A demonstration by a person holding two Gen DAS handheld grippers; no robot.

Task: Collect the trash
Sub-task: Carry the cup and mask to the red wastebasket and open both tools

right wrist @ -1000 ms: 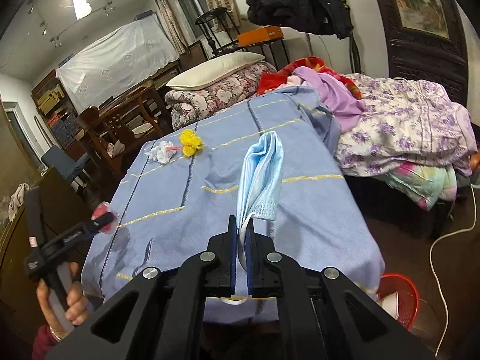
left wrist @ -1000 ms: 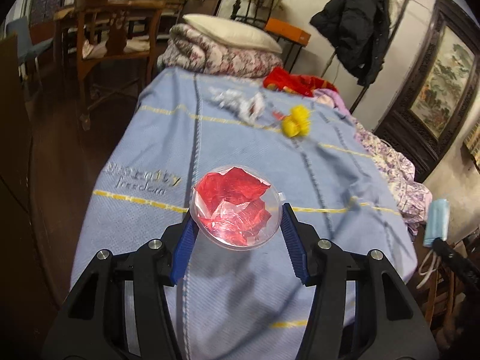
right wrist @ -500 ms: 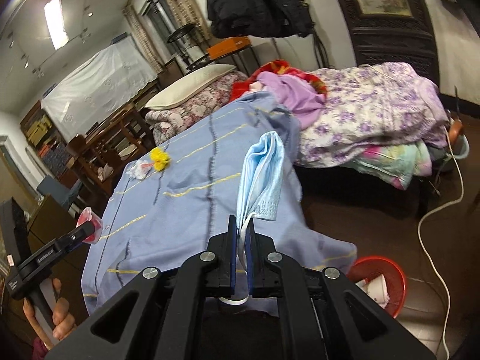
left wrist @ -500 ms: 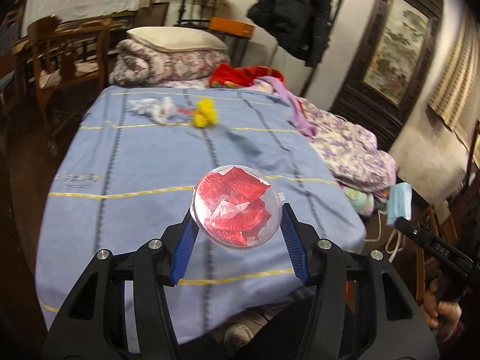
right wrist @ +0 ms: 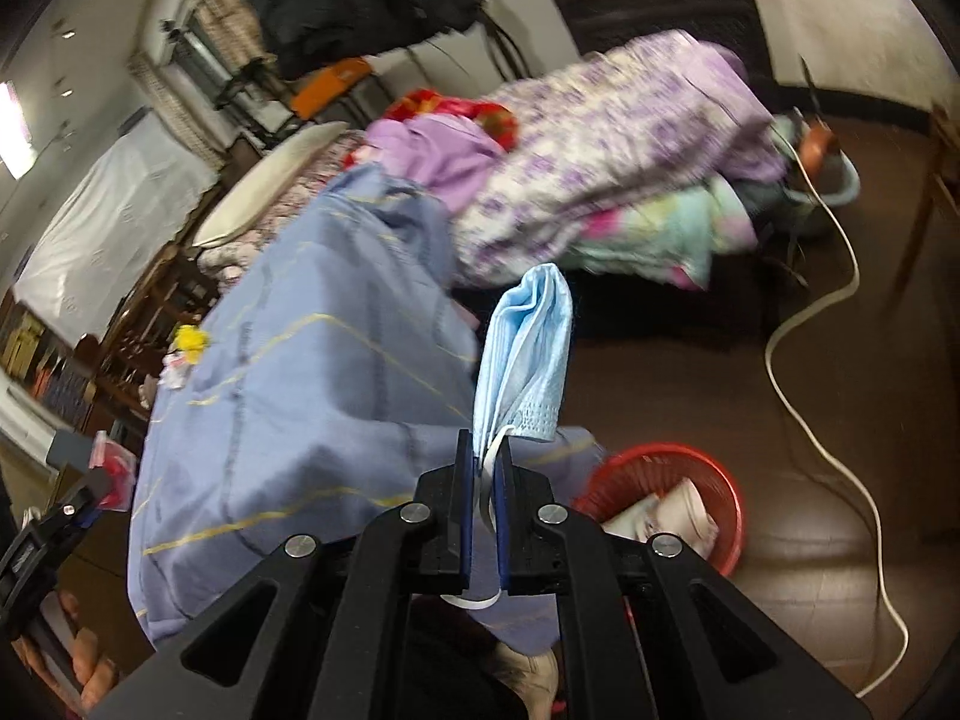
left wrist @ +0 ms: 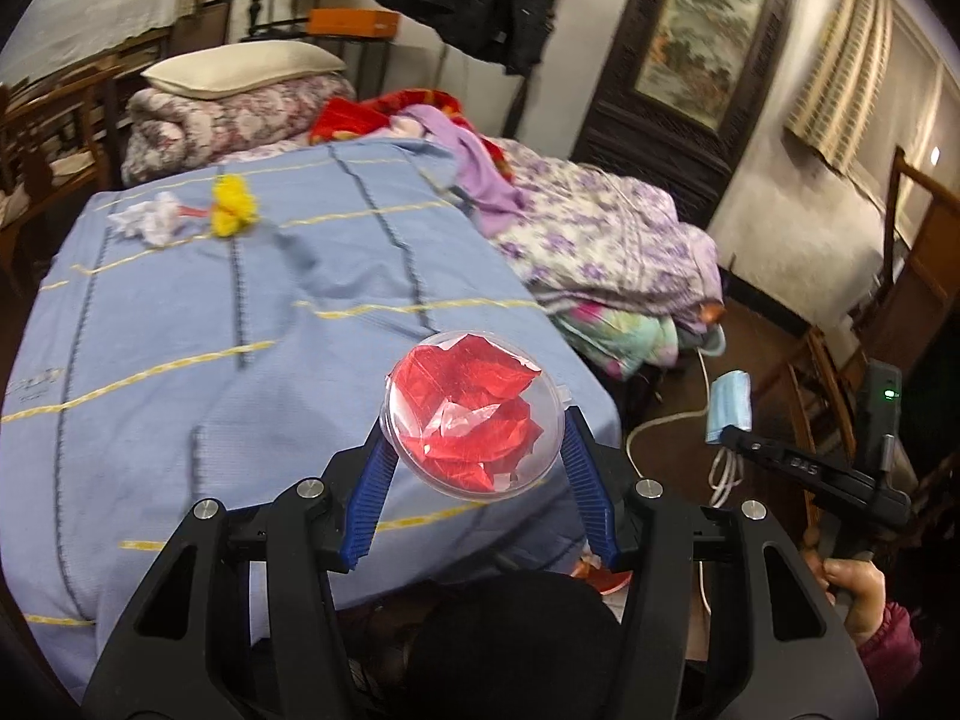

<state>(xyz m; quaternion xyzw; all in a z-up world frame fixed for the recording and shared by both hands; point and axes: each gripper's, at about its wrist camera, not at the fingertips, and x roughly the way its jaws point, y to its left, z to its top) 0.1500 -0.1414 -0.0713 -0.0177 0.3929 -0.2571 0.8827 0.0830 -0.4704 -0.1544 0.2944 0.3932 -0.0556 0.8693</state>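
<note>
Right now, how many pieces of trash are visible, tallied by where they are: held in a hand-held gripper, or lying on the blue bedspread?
Held: 2, clear container of red wrappers and blue face mask
On blue bedspread: 2, white crumpled paper and yellow scrap
Total: 4

open floor by the bin, clutter along the far bed edge

the red basket point(right wrist: 663, 489) stands on the dark floor point(right wrist: 690, 372) just right of the near corner of the blue bedspread point(right wrist: 288, 396); its mouth is open from above, though paper already lies inside. a white cable point(right wrist: 798, 324) snakes over the floor to the right of it. beyond, a heap of floral quilts point(right wrist: 606, 180) blocks the far side. the middle of the bedspread is bare; a yellow wad point(left wrist: 231, 213) and a white crumpled wad point(left wrist: 147, 222) lie at its far left, near wooden chairs point(left wrist: 36, 138).
</note>
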